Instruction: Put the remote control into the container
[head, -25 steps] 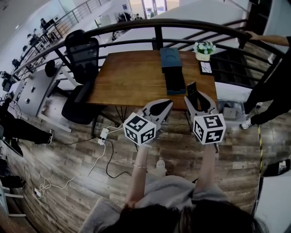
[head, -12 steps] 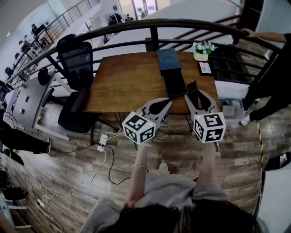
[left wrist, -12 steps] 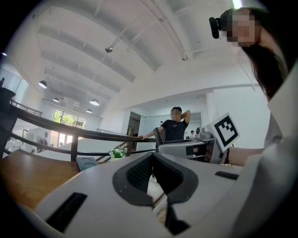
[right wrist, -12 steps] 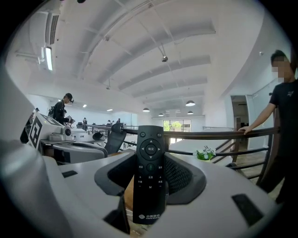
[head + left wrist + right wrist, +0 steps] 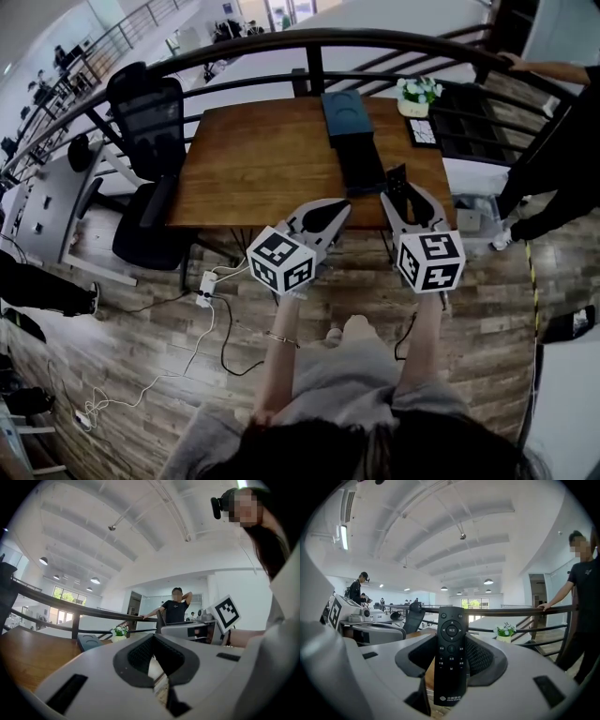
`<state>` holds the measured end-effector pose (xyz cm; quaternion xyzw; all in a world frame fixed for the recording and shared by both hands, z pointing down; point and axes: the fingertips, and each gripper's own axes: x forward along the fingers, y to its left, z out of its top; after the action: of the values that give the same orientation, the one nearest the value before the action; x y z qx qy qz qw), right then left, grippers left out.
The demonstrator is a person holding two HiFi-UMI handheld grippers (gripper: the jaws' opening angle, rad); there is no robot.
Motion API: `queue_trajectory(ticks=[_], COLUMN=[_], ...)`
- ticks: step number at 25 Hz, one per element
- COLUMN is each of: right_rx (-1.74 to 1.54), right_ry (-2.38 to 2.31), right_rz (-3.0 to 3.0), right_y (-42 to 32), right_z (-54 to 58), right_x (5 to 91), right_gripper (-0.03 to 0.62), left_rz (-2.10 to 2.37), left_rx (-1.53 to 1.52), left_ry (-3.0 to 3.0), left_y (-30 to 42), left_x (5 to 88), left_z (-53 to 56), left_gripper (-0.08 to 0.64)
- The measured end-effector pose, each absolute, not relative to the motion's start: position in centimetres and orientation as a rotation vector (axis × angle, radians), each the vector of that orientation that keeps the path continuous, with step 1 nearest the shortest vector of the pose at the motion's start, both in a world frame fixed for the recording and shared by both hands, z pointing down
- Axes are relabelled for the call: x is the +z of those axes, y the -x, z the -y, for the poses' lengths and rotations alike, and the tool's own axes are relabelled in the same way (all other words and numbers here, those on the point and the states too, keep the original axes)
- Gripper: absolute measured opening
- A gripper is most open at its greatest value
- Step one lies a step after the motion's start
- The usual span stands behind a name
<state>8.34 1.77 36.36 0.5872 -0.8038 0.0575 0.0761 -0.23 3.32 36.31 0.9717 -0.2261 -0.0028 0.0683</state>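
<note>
In the head view a dark teal container (image 5: 345,114) lies on the right half of the wooden table (image 5: 262,169), with a long dark tray part (image 5: 361,161) in front of it. My right gripper (image 5: 401,194) hovers at the table's near right edge, shut on a black remote control (image 5: 397,181). In the right gripper view the remote (image 5: 451,656) stands upright between the jaws of that gripper (image 5: 451,644), buttons facing the camera. My left gripper (image 5: 339,206) hangs off the table's near edge, shut and holding nothing. The left gripper view shows the container (image 5: 89,641) beyond that gripper (image 5: 153,638).
A small pot of white flowers (image 5: 418,94) and a marker card (image 5: 425,133) sit at the table's far right. A black office chair (image 5: 150,122) stands to the left, a dark railing (image 5: 319,42) runs behind, a person (image 5: 562,159) stands at the right, and cables (image 5: 211,309) lie on the floor.
Both grippers have edged slightly closer to the table's near edge, the left one drifting a little left. The remote stays held in the right gripper.
</note>
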Motion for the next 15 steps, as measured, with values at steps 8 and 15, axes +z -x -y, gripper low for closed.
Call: queue_trajectory(ticks=[8, 15], right_rx=[0.207, 0.246], right_ry=[-1.742, -1.72], right_rz=[2.394, 2.394], right_y=[-7.7, -8.2], right_z=[-0.3, 2.6], right_x=[37.6, 38.4], right_gripper=[0.199, 0.199], left_rz=[0.69, 0.701], left_rx=[-0.01, -0.004], left_ry=[-2.902, -2.875], left_y=[0.4, 0.0], left_x=[37.0, 37.8], left_z=[-2.1, 0.7], left_gripper=[0.003, 0.003])
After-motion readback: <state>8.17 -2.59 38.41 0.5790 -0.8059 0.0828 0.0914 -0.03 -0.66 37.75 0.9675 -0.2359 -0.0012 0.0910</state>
